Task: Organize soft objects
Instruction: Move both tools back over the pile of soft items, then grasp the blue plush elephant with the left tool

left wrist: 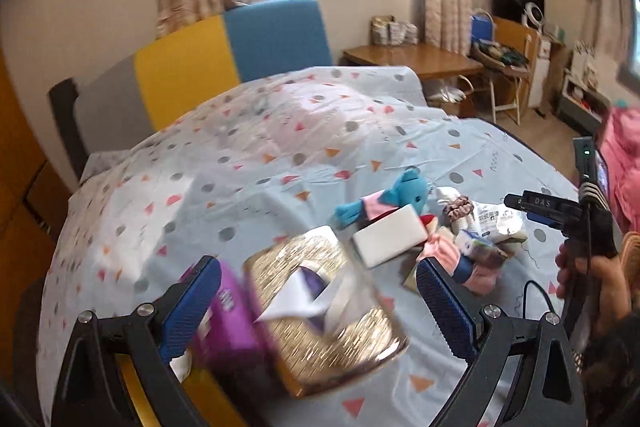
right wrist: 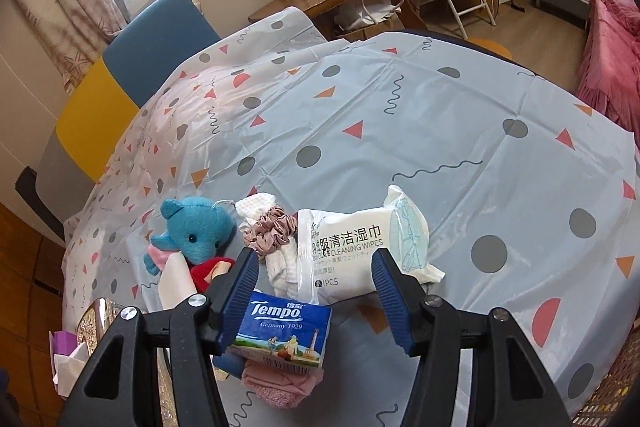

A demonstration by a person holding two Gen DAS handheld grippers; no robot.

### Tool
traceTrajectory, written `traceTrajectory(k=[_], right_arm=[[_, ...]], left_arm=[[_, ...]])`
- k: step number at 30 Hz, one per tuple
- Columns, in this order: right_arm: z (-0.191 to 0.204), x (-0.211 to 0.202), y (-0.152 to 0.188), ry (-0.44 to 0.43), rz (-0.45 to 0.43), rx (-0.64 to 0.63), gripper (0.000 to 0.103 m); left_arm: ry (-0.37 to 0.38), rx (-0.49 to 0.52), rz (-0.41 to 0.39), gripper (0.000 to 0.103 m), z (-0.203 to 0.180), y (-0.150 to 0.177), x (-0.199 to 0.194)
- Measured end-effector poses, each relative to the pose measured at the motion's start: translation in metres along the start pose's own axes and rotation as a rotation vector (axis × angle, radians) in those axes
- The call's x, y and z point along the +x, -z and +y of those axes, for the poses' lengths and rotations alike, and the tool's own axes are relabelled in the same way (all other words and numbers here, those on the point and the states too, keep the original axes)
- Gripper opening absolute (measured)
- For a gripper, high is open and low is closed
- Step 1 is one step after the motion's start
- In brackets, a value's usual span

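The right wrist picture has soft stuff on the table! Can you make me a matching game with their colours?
Things:
1. toy elephant
2. scrunchie
3. Tempo tissue pack
4. cleaning wipes pack

Colours:
A. white
B. light blue fur
C. dark blue wrapper
D. dusty pink

Pairs: 1-B, 2-D, 3-C, 4-A

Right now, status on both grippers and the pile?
Both hand-held grippers open, empty. Right over Tempo pack. Left over tissue box. Soft pile unsorted.
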State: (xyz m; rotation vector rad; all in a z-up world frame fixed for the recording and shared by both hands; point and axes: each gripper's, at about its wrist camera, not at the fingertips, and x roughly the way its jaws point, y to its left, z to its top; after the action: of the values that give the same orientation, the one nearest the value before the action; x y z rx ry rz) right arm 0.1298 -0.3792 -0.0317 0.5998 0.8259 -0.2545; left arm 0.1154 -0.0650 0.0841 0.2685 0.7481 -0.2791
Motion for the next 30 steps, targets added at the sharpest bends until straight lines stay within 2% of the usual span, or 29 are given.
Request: traceTrajectory(k=[6,10,15,21,26,28,29,30], right_arm=[[-0.007,-0.003,-0.002,-0.021,0.003,0.032,0.060],[-0.008,-0.001,-0.001,-0.024,0.021,0.035,0.060],[-0.012,0.005,0.001,-0.026,0.062,0.056,0.060],[-0.013,0.007,0.001,-0.068,0.081,0.069,0.060],[-0.015,0.007,0.001,-0.098,0.089,0.084,0.060],[-0.016,0.008,0.001,-0.106,0.096,0.094,0.060],[-0.016,0.009,0.001,-0.112,0.101,0.098,0.060],[-0.016,0.010,0.001,-0.115,0.103,0.099,0.060]], left_arm=[[0.043,0.072,0.075,0.099,-0.038,-0.035,0.058],[0.059,0.125,0.177,0.099,-0.064,-0.052,0.108],[0.063,0.176,0.250,0.099,-0.091,-0.069,0.164],[0.037,0.307,0.319,0.099,-0.131,-0.083,0.221],[0.013,0.358,0.383,0.097,-0.142,-0.081,0.262],[0.008,0.365,0.406,0.081,-0.143,-0.078,0.275],[0.040,0.343,0.430,0.061,-0.141,-0.077,0.282],[0.078,0.313,0.454,0.049,-0.138,-0.076,0.287]])
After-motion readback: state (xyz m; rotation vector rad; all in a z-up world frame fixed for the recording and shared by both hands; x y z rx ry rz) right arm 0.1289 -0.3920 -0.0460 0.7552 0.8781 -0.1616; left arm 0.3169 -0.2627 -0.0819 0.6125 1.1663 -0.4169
